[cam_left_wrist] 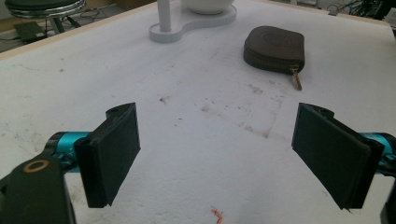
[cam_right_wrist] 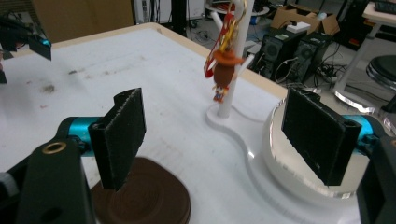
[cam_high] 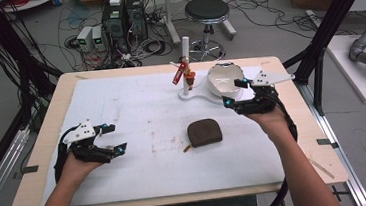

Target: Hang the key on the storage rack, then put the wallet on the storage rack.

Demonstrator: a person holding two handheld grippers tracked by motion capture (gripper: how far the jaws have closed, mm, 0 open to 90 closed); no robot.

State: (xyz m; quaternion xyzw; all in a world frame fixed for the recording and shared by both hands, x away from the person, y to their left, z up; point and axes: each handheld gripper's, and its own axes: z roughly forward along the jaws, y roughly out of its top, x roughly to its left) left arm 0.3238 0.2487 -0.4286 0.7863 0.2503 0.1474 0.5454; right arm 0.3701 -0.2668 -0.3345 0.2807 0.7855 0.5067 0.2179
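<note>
Black pads of my right gripper rise closest in its own view, standing wide apart with nothing between them. Just below the left pad lies the brown zip pouch, flat on the white table cover, near the middle and toward my right side (its zipper pull trails off its near left corner). From above, that right gripper hovers beyond the pouch, just in front of the white bowl, touching neither. That bowl sits on one end of a white stand; from the stand's upright post hangs a small figure keychain with a red tag. My left gripper rests well apart at the table's left, its pads likewise spread and empty.
</note>
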